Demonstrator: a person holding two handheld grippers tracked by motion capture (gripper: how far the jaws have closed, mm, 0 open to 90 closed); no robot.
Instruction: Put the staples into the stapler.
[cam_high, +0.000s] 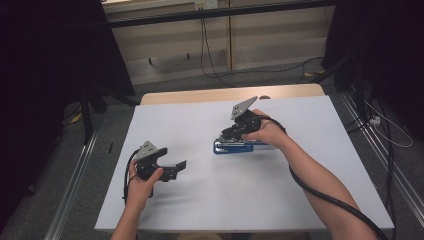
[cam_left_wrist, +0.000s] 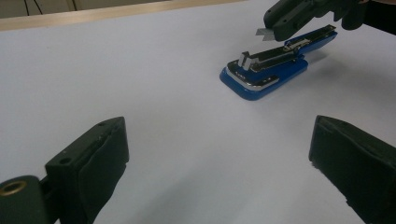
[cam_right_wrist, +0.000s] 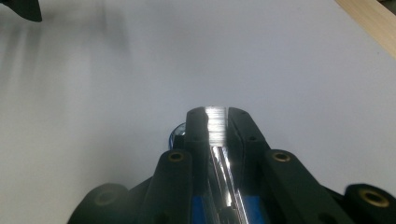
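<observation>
Most of the white table (cam_high: 310, 190) lies bare, so passage is free along its near edge, its far edge and the whole left half. The one obstacle is the blue stapler (cam_high: 232, 146) right of centre, with the right gripper (cam_high: 236, 134) clamped over it from above.

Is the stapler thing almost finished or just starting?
Midway, it seems. Done: the blue stapler lies opened on the white table. In hand: the right gripper pinches a strip of staples over it. Left: seating them, closing up. The left gripper waits open.
</observation>
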